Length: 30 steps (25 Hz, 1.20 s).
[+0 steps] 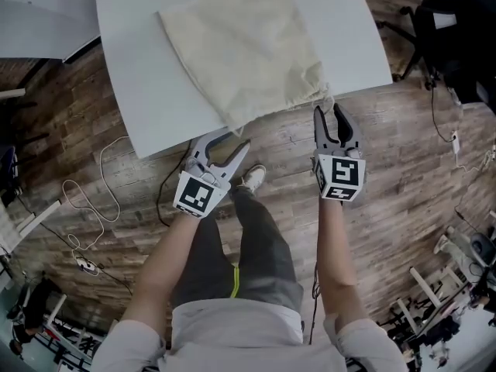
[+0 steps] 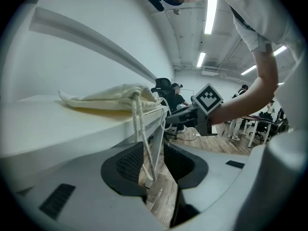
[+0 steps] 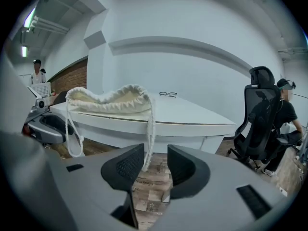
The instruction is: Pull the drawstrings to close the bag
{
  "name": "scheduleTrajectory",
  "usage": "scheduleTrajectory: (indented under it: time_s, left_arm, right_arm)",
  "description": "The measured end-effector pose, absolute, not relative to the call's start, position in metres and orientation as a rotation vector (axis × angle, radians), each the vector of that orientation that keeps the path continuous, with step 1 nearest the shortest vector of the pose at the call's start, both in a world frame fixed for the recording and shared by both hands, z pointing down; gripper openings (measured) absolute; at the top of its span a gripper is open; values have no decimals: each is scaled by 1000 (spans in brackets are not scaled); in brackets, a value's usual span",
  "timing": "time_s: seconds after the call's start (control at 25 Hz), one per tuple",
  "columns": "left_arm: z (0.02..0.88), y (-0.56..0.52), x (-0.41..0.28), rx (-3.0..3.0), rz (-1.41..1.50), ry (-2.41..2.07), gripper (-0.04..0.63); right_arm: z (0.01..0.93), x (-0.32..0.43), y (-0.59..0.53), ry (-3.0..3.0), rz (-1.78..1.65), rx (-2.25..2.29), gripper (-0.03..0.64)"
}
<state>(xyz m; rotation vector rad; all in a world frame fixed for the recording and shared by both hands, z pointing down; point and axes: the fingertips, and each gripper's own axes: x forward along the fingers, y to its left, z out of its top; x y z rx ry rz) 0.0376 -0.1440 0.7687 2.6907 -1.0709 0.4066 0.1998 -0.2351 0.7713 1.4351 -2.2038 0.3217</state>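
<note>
A cream drawstring bag [image 1: 248, 45] lies flat on the white table [image 1: 139, 91], its gathered mouth at the near edge. In the left gripper view one white drawstring [image 2: 143, 143] hangs off the table edge, down between the open jaws of my left gripper [image 2: 154, 165]; the pads do not press it. The other drawstring [image 3: 150, 129] dangles the same way between the open jaws of my right gripper [image 3: 155, 165]. In the head view the left gripper [image 1: 232, 140] and the right gripper [image 1: 328, 113] sit just below the bag's two mouth corners.
A pair of glasses [image 3: 167, 94] lies on the table behind the bag. A black office chair [image 3: 262, 112] stands to the right of the table, with a seated person beyond it. Cables [image 1: 93, 200] trail over the wooden floor at the left.
</note>
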Motion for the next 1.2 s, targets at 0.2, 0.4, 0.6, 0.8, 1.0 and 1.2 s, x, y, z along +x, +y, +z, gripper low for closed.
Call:
scheduleTrajectory:
  time_s: [0.2, 0.4, 0.6, 0.8, 1.0, 1.2]
  left_arm:
    - [776, -149, 48, 2711, 365, -1008, 126]
    - [785, -149, 61, 2732, 364, -929, 126]
    - [791, -152, 67, 2735, 334, -883, 100]
    - [786, -147, 62, 2751, 302, -860, 37]
    - [757, -131, 60, 2773, 261, -835, 31]
    - [727, -120, 57, 2793, 206, -770, 20]
  right_arm:
    - [786, 196, -248, -2214, 327, 1436, 156]
    - [789, 196, -251, -2219, 318, 1436, 142]
    - [789, 193, -251, -2228, 317, 1429, 93]
    - [788, 195, -249, -2227, 303, 1440, 60]
    - [777, 209, -243, -2196, 290, 1490, 52]
    - [759, 223, -237, -2154, 269, 1551, 48]
